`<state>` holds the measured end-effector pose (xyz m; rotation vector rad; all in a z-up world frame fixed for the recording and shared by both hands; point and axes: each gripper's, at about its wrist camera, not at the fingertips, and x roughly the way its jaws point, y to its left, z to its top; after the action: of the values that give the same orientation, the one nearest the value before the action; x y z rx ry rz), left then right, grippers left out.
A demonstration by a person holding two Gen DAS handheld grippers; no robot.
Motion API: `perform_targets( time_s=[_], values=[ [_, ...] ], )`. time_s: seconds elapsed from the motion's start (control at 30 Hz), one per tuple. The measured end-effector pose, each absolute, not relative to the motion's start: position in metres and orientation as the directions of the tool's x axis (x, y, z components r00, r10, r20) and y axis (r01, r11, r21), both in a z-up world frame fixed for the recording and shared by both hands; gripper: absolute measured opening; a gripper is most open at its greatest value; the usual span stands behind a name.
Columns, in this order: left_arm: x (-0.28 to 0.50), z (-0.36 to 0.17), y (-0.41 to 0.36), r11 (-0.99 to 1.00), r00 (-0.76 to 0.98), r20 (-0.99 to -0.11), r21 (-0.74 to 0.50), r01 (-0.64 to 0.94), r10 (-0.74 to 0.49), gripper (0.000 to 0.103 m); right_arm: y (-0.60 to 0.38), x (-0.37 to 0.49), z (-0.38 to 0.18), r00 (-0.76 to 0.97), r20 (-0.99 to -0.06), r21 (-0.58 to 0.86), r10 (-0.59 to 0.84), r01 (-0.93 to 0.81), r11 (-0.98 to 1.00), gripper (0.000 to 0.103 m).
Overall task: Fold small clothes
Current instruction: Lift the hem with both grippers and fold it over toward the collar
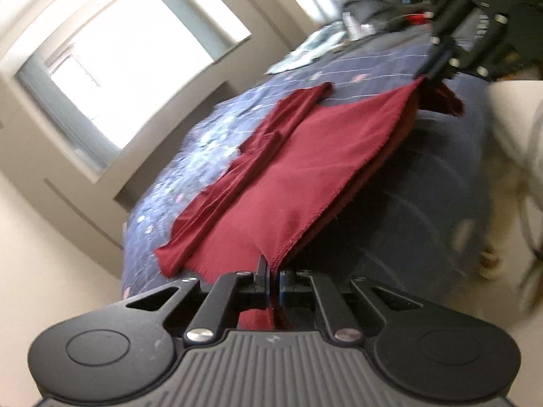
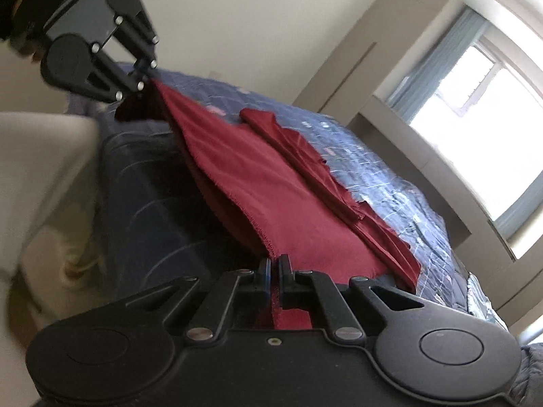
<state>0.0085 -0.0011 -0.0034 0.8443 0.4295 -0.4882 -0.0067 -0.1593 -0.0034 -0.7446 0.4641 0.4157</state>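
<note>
A dark red garment lies stretched over the blue quilted bed, its near hemmed edge lifted off the bed. My left gripper is shut on one corner of that edge. The right gripper shows at the top right of the left wrist view, pinching the other corner. In the right wrist view the garment runs from my right gripper, shut on its corner, up to the left gripper at the top left. A folded sleeve lies along the far side.
The bed's dark blue side drops away under the lifted edge. A pile of clothes and small items sits at the far end of the bed. A bright window and cream walls stand behind. A pale piece of furniture stands beside the bed.
</note>
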Motion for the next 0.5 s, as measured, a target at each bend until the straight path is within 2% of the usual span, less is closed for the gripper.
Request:
perform_targets(
  time_s=[0.1,0.27,0.5],
  values=[
    [-0.021,0.005,0.001,0.533,0.760,-0.593,0.566,0.629,-0.266,0.004,-0.163,-0.036,0.009,0.770,-0.600,-0.507,0.219,-0.577,0.640,0.003],
    [-0.057,0.021,0.007,0.522,0.678,-0.674,0.481,0.704,-0.294,0.004,-0.168,-0.069,0.028,0.647,-0.710,-0.364,0.279,-0.676,0.640,0.003],
    [-0.017,0.062,0.017,0.709,0.682,-0.668,0.322,0.627,-0.299,0.005,-0.177,-0.040,0.057,0.624,-0.707,-0.294,0.334,-0.688,0.664,0.003]
  ],
)
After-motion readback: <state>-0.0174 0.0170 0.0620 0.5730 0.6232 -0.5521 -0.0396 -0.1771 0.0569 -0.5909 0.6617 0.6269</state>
